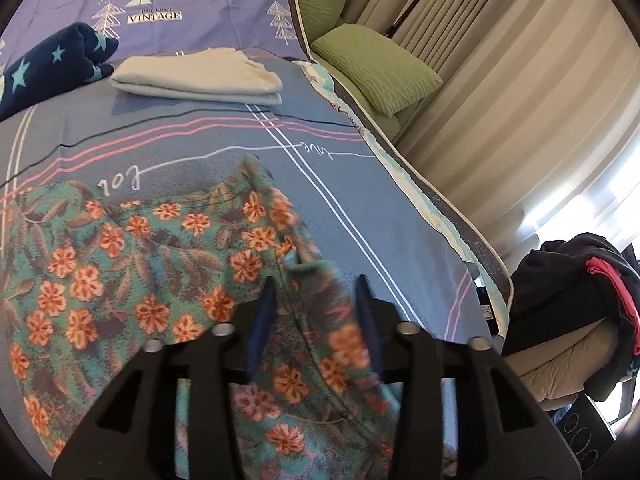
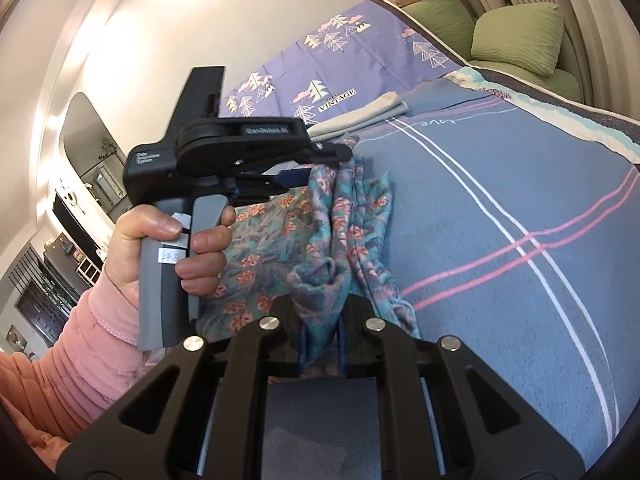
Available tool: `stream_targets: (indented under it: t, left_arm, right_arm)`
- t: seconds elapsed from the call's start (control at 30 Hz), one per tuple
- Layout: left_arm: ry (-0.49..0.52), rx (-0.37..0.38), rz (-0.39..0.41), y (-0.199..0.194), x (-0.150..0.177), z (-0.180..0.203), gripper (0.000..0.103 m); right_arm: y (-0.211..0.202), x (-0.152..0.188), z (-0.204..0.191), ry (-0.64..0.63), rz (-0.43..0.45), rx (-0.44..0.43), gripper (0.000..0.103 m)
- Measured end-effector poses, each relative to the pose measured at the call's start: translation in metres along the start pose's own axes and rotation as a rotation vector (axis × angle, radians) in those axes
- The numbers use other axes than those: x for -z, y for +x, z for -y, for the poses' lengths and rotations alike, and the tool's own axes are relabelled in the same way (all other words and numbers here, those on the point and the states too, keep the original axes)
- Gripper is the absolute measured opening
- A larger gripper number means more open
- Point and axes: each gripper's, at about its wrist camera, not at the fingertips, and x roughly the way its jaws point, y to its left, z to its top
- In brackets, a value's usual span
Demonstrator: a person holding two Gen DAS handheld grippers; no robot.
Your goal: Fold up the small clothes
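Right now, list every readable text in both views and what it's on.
"VINTAGE": purple sheet, with a small line above it too blurred to read.
"love": script on the blue blanket, upside down from here.
A second script word on the blanket: unclear.
Brand on the left hand-held gripper: blurred.
Its body label and handle stickers: too small to read.

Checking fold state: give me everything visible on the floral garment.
The floral garment is thin, soft-looking teal fabric printed with orange flowers and dark leaves. It lies partly spread on the blue bedspread, its right edge gathered into loose vertical folds. The right tool is shut on a bunched end. The left tool is open, with an edge between its fingers, pads not pressing.
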Motion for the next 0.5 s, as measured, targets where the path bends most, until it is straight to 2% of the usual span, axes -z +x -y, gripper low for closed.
stream_targets:
  t: [0.07,0.1,0.13,0.27,0.3,0.5]
  left_arm:
    - [0.028,-0.01,0.017,-0.008,0.002,0.003,0.048]
    - [0.047,-0.016,0.027,-0.013,0.004,0.005,0.056]
    - [0.074,-0.036,0.047,-0.02,0.007,0.007,0.068]
    - [0.171,-0.147,0.125,-0.046,0.023,0.013,0.085]
    - [0.182,-0.172,0.132,-0.05,0.027,0.012,0.093]
    - [0.221,-0.277,0.148,-0.078,0.059,0.0,0.097]
  right_arm:
    - [0.002,0.0,0.002,0.008,-0.006,-0.002,0.011]
    - [0.002,0.0,0.004,0.011,-0.01,-0.002,0.011]
    - [0.002,0.001,0.005,0.017,-0.016,-0.004,0.012]
    - [0.003,0.001,0.011,0.035,-0.029,-0.001,0.013]
    - [0.003,0.001,0.012,0.039,-0.033,0.001,0.013]
    - [0.002,0.003,0.017,0.081,-0.044,-0.004,0.013]
